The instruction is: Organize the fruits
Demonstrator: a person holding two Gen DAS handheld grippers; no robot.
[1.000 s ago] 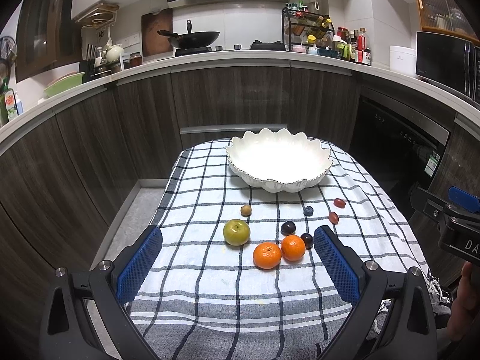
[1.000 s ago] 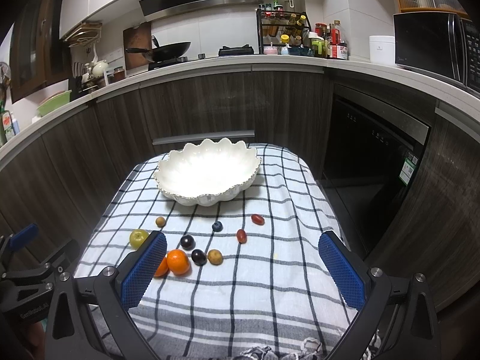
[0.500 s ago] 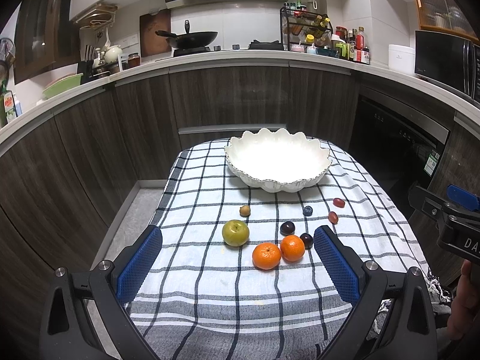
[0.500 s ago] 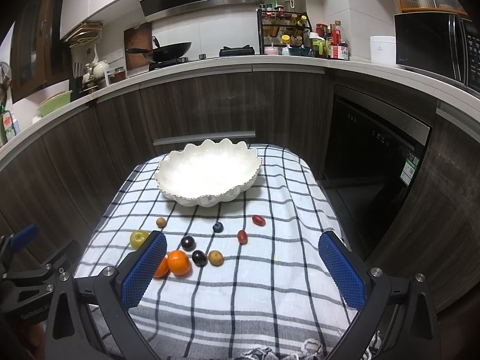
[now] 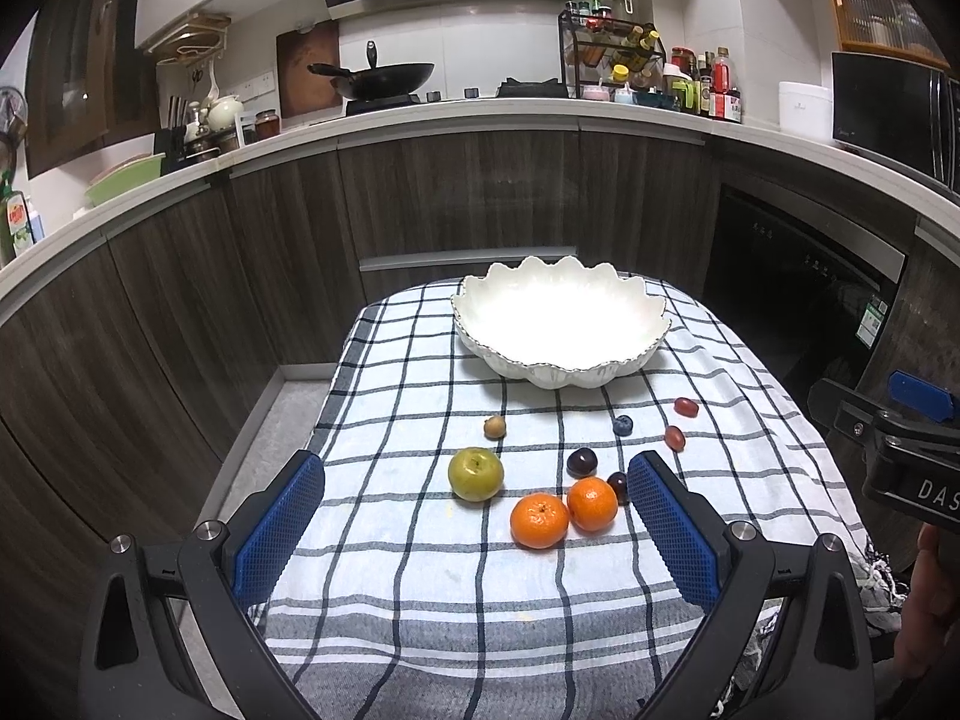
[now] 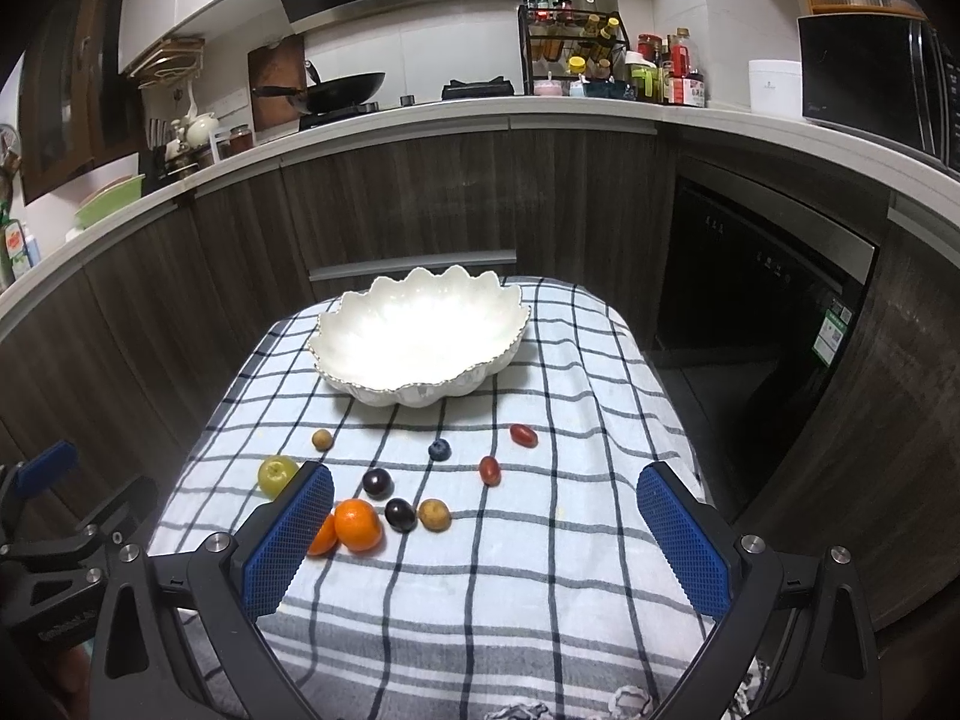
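Observation:
A white scalloped bowl [image 5: 561,324] [image 6: 420,336] stands empty at the far end of a checked cloth [image 5: 420,570]. Loose fruit lies in front of it: a green apple [image 5: 475,473] [image 6: 276,474], two oranges [image 5: 539,520] [image 5: 592,503] [image 6: 358,524], dark plums [image 5: 581,461] [image 6: 377,483], a blueberry [image 5: 623,425] [image 6: 440,450], two red grape tomatoes [image 5: 686,406] [image 6: 523,435] and small brown fruits [image 5: 494,426] [image 6: 434,514]. My left gripper [image 5: 474,522] hovers open above the near cloth, holding nothing. My right gripper [image 6: 486,534] is open too, over the near right side.
Dark wood cabinets and a white counter with a wok [image 5: 384,78], a spice rack [image 5: 618,69] and a microwave [image 6: 870,81] curve behind the table. A dishwasher front [image 6: 762,312] stands to the right. The cloth's fringe [image 6: 630,705] hangs at the near edge.

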